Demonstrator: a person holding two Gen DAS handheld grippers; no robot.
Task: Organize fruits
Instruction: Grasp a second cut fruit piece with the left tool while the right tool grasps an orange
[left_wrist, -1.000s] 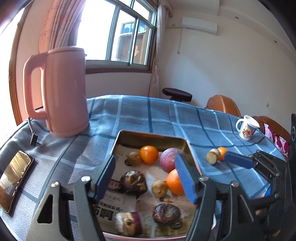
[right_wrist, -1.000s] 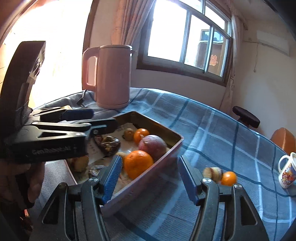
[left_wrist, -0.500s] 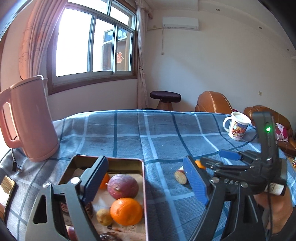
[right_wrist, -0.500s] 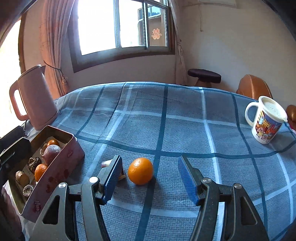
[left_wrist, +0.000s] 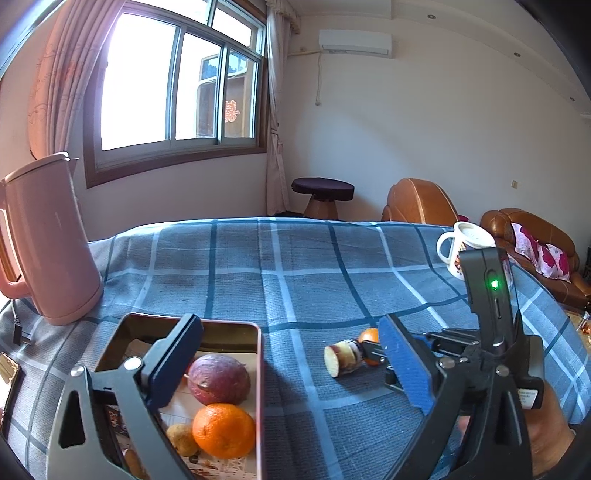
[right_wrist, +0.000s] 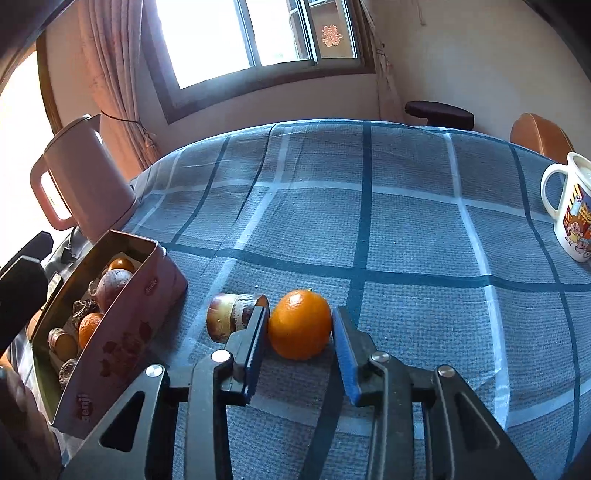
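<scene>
Sitting at the left on the blue checked cloth (right_wrist: 406, 221): the pink tin (right_wrist: 122, 332), holding fruit. Spreading wider, empty, above that tin: the left gripper (left_wrist: 291, 362). Closing around the orange (right_wrist: 300, 325) on the cloth beside a cut fruit piece (right_wrist: 231, 314), pads right against its sides: the right gripper (right_wrist: 300, 343).

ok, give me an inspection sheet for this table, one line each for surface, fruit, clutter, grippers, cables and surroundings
Surface: blue checked cloth.
Job's things: orange and cut fruit piece on the cloth; tin holds more fruit.
Clutter: pink kettle, mug, phone.
Grippers: right hand-held gripper closing, pads at the orange's sides; left hand-held gripper opening, empty, over the tin.
Cables: plug beside the kettle.
Surroundings: window, stool, sofa.
</scene>
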